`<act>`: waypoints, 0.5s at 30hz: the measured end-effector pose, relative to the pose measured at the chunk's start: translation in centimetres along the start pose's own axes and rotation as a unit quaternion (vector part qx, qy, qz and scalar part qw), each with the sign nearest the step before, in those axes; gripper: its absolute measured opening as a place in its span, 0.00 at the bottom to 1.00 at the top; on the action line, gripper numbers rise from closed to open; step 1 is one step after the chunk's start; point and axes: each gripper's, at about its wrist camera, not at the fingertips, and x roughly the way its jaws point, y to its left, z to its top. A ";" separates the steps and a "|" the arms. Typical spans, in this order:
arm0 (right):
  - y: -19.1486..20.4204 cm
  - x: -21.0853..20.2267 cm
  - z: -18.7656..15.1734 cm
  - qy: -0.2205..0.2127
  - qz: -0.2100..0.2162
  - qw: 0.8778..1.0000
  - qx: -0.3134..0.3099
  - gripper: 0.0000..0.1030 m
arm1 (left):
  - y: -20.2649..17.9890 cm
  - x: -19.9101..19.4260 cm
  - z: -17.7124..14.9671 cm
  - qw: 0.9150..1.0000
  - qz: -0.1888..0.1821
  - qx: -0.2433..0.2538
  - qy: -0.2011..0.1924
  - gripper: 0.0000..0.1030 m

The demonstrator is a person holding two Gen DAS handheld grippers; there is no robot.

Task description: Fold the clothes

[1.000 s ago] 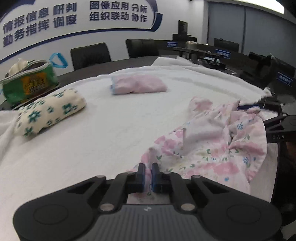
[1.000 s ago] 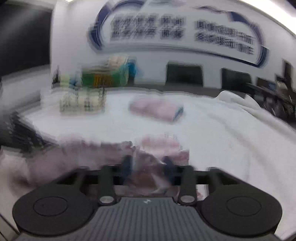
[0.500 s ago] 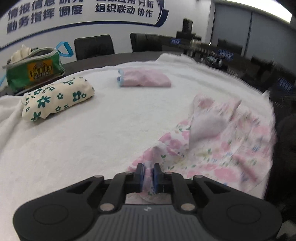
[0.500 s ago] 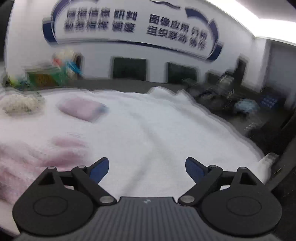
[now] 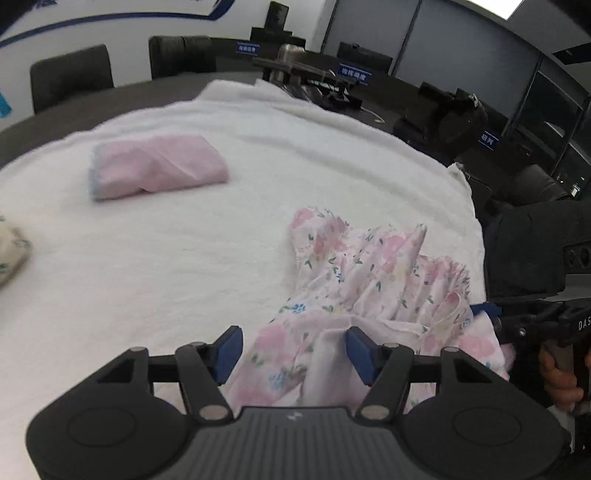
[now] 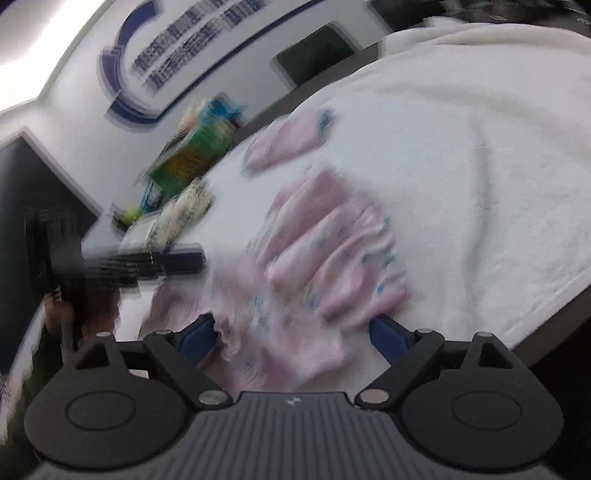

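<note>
On white towel (image 5: 221, 258), floral garment (image 5: 369, 280) btwn both spread, empty fingers; green bag (image 6: 195, 147) only in R view

Even, bright light is given by ceiling panels (image 5: 517, 5), the left wrist view is mostly sharp, while the right wrist view is strongly motion-blurred, and edges are curved by fisheye distortion.
</note>
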 end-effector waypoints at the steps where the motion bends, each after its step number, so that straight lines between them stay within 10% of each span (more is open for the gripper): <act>1: 0.3 0.6 0.1 -0.007 -0.007 1.000 -0.010 0.80 | 0.0 1.0 0.2 1.000 -0.006 -0.003 0.006 0.58; 4: 1.2 2.5 0.2 -0.028 -0.028 0.998 -0.039 0.41 | 0.0 3.9 0.7 0.999 -0.023 -0.013 0.023 0.43; 6: 2.1 3.7 0.5 -0.037 -0.038 0.996 -0.069 0.12 | -0.2 3.9 0.5 0.999 -0.007 -0.025 0.023 0.06; 11: 8.0 5.6 3.4 -0.056 -0.020 0.971 -0.234 0.08 | 0.2 -0.1 -1.0 0.995 0.053 -0.066 -0.055 0.01; 15: 13.0 7.5 6.6 -0.060 0.039 0.931 -0.358 0.07 | 0.9 -5.6 -2.2 0.969 0.137 -0.135 -0.152 0.00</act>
